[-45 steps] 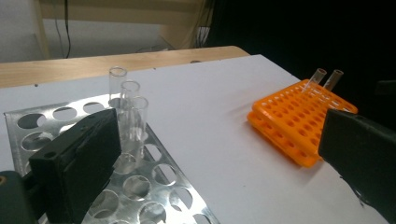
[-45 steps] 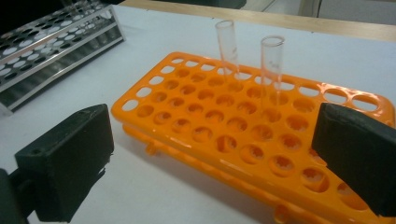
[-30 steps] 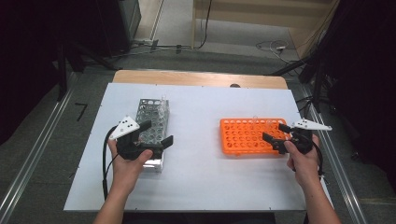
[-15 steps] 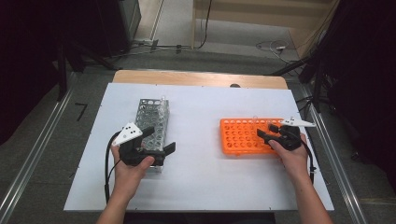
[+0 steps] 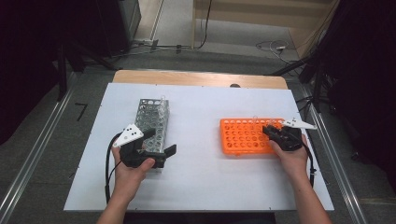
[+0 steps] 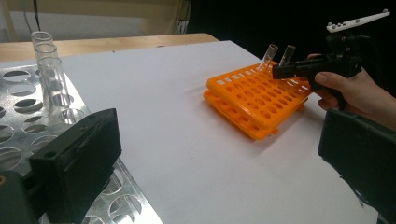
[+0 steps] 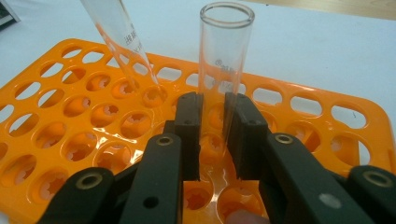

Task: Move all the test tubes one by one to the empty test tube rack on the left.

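My right gripper (image 7: 215,122) is shut on an upright clear glass tube (image 7: 225,60), whose lower end reaches a hole of the orange rack (image 7: 56,135). A second tube (image 7: 119,35) leans in a hole just beyond. In the high view the right gripper (image 5: 271,131) is over the right end of the orange rack (image 5: 243,137). My left gripper (image 5: 162,141) is at the near end of the metal rack (image 5: 150,119). It stands open, jaws wide apart, with nothing between them (image 6: 215,163). Three glass tubes (image 6: 49,79) stand in the metal rack (image 6: 18,116).
Both racks rest on a white board (image 5: 201,182) laid over a wooden table (image 5: 196,78). Aluminium rails (image 5: 32,154) run along both sides. Cables (image 5: 268,45) lie on the floor beyond the table. A cable (image 5: 108,163) trails from the left gripper.
The right gripper has moved left and a little farther over the orange rack's right end. The left hand has slid slightly nearer along the metal rack.
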`<control>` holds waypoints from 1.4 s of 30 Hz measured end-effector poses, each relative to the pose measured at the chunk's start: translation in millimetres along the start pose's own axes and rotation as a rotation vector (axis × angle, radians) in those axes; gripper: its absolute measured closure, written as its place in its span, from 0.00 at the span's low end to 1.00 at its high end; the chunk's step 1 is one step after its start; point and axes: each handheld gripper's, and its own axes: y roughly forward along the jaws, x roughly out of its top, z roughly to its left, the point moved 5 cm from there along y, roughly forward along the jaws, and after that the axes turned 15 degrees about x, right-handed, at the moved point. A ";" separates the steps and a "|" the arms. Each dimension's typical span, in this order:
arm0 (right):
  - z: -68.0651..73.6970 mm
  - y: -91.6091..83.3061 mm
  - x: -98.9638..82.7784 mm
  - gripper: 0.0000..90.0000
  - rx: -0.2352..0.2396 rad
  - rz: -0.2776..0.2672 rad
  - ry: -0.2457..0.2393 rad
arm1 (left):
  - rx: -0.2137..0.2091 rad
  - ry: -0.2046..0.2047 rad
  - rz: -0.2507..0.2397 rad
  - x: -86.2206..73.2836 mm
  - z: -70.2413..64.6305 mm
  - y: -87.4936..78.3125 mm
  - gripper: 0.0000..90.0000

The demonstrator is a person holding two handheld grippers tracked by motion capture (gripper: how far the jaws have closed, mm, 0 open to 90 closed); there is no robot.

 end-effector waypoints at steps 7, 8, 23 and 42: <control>1.1 -3.3 2.1 0.82 -0.001 -0.024 0.000 | 0.001 0.003 0.000 -0.1 0.6 -0.5 0.00; 1.5 -4.4 2.7 0.82 -0.002 -0.030 0.001 | 0.001 0.002 0.000 0.0 0.5 -0.6 0.00; 8.0 -28.9 17.0 0.82 -0.003 -0.112 -0.007 | -0.003 0.012 0.002 0.4 -1.0 -0.3 0.00; 51.3 -34.3 29.0 0.82 0.115 -0.106 -0.084 | -0.008 0.022 -0.002 1.5 -4.3 -0.8 0.00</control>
